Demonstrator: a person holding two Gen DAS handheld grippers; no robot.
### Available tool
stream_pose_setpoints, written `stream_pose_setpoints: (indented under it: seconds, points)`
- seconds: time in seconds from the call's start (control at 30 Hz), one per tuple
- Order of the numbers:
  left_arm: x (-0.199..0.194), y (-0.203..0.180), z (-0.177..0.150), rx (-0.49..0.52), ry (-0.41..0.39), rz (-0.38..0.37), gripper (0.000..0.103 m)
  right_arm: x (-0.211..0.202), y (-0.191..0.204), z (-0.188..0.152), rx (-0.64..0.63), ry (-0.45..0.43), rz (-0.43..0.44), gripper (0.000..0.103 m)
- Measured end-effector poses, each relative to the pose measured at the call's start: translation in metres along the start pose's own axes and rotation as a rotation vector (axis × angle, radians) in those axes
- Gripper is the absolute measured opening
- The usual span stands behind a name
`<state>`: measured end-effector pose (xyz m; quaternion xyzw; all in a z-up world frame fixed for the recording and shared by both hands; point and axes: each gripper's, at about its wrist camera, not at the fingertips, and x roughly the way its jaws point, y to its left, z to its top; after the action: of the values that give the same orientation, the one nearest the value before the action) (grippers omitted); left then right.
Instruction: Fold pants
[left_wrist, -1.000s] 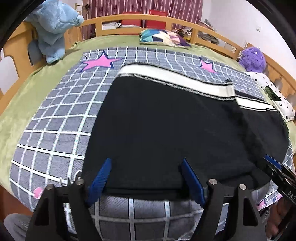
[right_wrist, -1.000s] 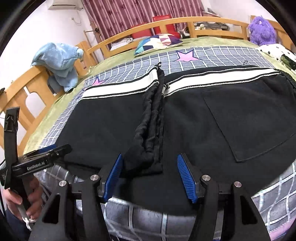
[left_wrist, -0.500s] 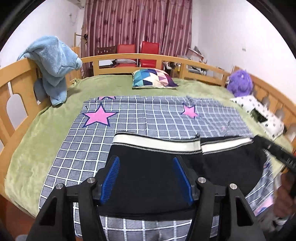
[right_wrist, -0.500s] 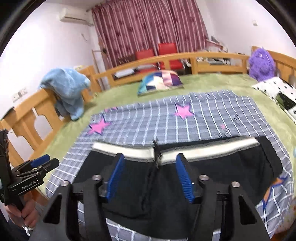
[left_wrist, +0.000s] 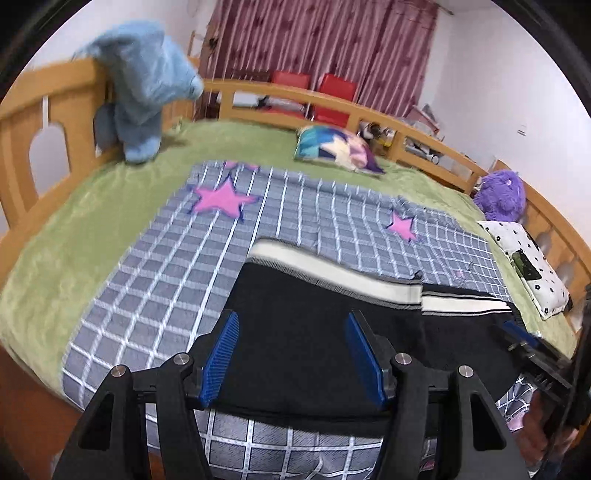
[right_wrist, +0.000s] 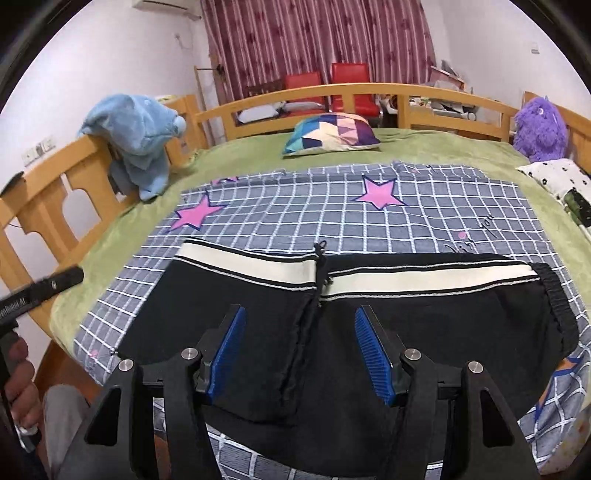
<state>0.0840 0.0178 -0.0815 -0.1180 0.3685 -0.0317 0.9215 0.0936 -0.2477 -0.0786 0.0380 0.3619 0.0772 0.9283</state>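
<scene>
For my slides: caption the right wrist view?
Open right gripper above black pants lying on a checked blanket.

The pants' (right_wrist: 424, 332) near hem hides behind the right gripper (right_wrist: 299, 356); the left view is motion-blurred around the blue plush (left_wrist: 144, 96).

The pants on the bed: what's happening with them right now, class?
A person holds a claw in each hand over black pants lying flat on a checked blanket. The left claw and the right claw are both open, above the fabric, gripping nothing. The white-striped edge lies on the far side.
</scene>
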Motion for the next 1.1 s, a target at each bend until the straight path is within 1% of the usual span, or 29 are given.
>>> stream_pose_setpoints:
  seconds: [0.1, 0.17, 0.27, 0.33, 0.4, 0.53, 0.63, 0.67, 0.7, 0.77, 0.93, 1.0, 1.1]
  points:
    - [0.025, 0.025, -0.010, -0.038, 0.079, -0.011, 0.059, -0.007, 0.001, 0.002, 0.012, -0.018, -0.036, 0.061]
    - [0.038, 0.042, -0.020, -0.060, 0.108, -0.036, 0.059, -0.012, -0.002, 0.002, 0.022, -0.030, -0.066, 0.061]
    - [0.059, 0.068, -0.039, -0.096, 0.163, -0.071, 0.059, -0.020, -0.006, -0.001, 0.031, -0.040, -0.136, 0.061]
    - [0.072, 0.084, -0.050, -0.130, 0.198, -0.116, 0.059, -0.026, -0.012, -0.004, 0.065, -0.031, -0.164, 0.061]
    - [0.083, 0.096, -0.059, -0.171, 0.231, -0.186, 0.059, -0.035, -0.018, -0.005, 0.115, -0.035, -0.161, 0.061]
    - [0.096, 0.109, -0.064, -0.200, 0.232, -0.268, 0.059, -0.045, -0.020, -0.005, 0.162, -0.044, -0.155, 0.061]
    - [0.109, 0.115, -0.066, -0.229, 0.245, -0.325, 0.059, -0.043, -0.019, -0.003, 0.194, -0.039, -0.154, 0.061]
    - [0.111, 0.115, -0.066, -0.232, 0.236, -0.341, 0.059, -0.041, -0.017, -0.001, 0.215, -0.033, -0.146, 0.061]
    - [0.112, 0.114, -0.066, -0.231, 0.231, -0.345, 0.059, -0.040, -0.015, 0.000, 0.223, -0.029, -0.141, 0.061]
    - [0.116, 0.109, -0.062, -0.212, 0.224, -0.345, 0.062, -0.038, -0.011, 0.001, 0.225, -0.026, -0.145, 0.061]
    - [0.130, 0.099, -0.046, -0.184, 0.229, -0.333, 0.063, -0.033, 0.002, 0.001, 0.174, -0.009, -0.187, 0.061]
    - [0.135, 0.099, -0.040, -0.189, 0.242, -0.334, 0.063, -0.033, -0.002, -0.003, 0.172, -0.006, -0.212, 0.061]
    - [0.139, 0.097, -0.036, -0.182, 0.255, -0.324, 0.063, -0.034, -0.017, -0.014, 0.183, -0.018, -0.220, 0.061]
